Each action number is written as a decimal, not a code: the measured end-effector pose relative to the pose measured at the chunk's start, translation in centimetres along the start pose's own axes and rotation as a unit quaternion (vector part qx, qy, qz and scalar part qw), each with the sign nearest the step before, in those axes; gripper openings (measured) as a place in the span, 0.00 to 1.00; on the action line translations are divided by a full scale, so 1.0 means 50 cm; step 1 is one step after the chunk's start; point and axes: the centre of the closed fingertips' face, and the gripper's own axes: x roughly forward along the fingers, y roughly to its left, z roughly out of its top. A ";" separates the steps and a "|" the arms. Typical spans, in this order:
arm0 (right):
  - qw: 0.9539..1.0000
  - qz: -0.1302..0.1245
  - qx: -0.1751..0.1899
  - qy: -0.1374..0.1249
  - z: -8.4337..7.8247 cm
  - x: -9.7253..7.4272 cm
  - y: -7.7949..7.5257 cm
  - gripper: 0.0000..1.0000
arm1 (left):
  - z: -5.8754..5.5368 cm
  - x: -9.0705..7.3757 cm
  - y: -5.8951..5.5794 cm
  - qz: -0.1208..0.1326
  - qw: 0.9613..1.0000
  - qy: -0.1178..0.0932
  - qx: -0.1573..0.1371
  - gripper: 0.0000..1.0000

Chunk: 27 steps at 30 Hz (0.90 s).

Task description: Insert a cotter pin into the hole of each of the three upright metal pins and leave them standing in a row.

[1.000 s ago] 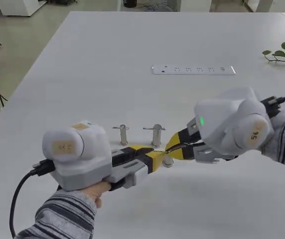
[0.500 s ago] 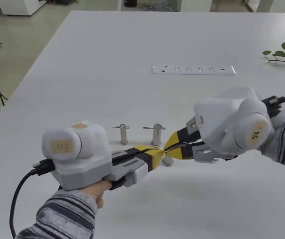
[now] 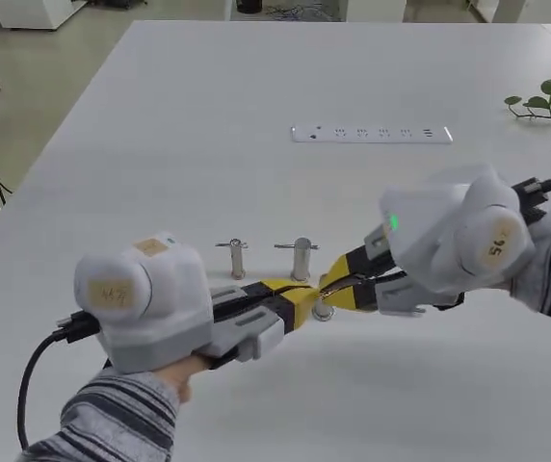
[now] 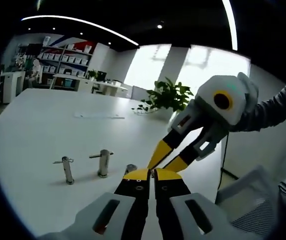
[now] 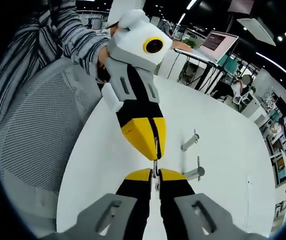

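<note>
Two upright metal pins [image 3: 237,258] [image 3: 301,257] stand side by side, each with a cotter pin through its top. They also stand in the left gripper view [image 4: 68,169] [image 4: 103,162]. A third metal pin [image 3: 323,310] stands just in front of them, under the meeting yellow tips, and its top [image 4: 130,168] pokes out beside my left jaws. My left gripper [image 3: 301,297] and right gripper [image 3: 335,282] meet tip to tip. A thin cotter pin [image 5: 155,157] bridges them, with both grippers [image 4: 153,173] [image 5: 155,176] shut on it.
A white power strip [image 3: 372,134] lies farther back on the white table [image 3: 160,144]. A green plant [image 3: 545,101] sits at the far right edge. A person's striped sleeves reach in from the bottom left and the right.
The two grippers stay tip to tip above the third pin. Both hands have rolled slightly and the left one sits a little lower.
</note>
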 end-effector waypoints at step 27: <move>0.992 0.039 0.099 -0.061 0.034 -0.029 0.031 0.00 | 0.002 -0.018 -0.025 -0.047 0.998 -0.001 0.037 0.00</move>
